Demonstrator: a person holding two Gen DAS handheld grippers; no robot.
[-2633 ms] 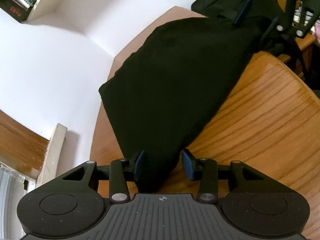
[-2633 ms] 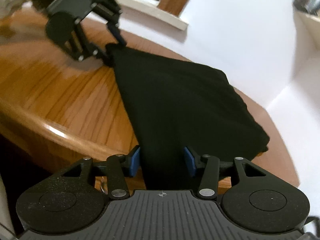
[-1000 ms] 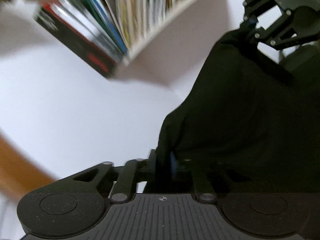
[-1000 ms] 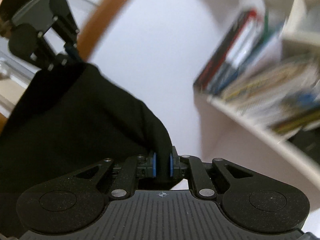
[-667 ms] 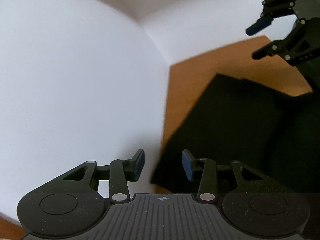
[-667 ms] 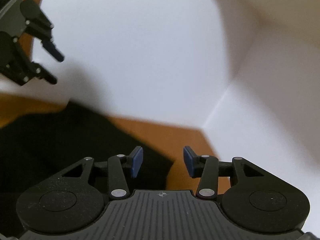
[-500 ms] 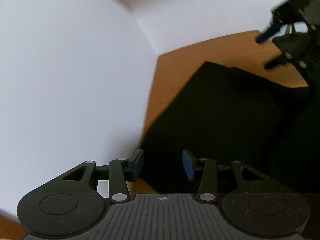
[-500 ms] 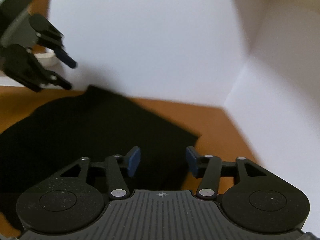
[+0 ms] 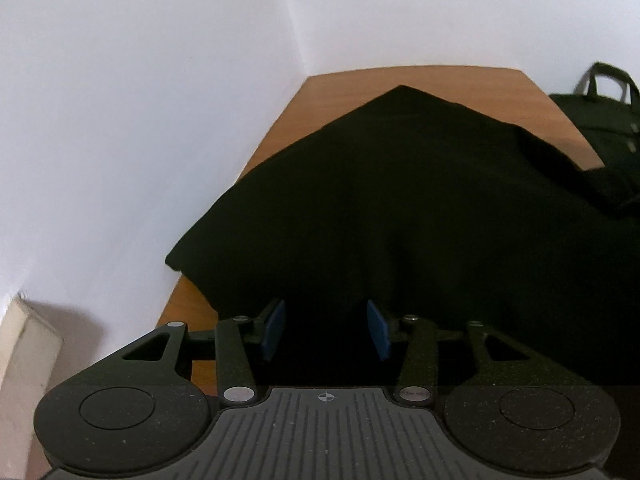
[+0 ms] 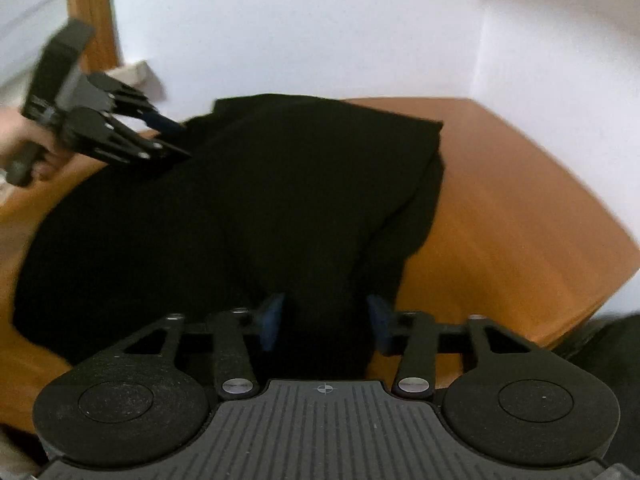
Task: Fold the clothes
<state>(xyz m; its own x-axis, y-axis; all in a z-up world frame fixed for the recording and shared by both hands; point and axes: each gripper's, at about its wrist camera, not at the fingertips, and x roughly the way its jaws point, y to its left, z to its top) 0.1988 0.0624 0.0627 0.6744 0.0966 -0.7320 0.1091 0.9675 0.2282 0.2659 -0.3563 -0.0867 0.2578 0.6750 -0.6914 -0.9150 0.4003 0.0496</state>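
Garment (image 9: 400,208) black, on table (image 9: 460,84), under both parted claws, left claw (image 9: 326,330), right claw (image 10: 326,322) just narrowing, neither gripping.

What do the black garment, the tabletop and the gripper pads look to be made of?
Garment: soft matte black fabric, likely a knit; it drapes in limp folds and takes no shine. Weave too dark to tell.
Tabletop: wood or wood veneer, orange-brown with a smooth, slightly glossy finish; grain is blurred here.
Left gripper pads: matte blue, probably rubber or soft plastic, on speckled black plastic fingers.

Garment (image 9: 400,208) on the table (image 9: 320,96), bag (image 9: 608,120) seemingly at its right edge
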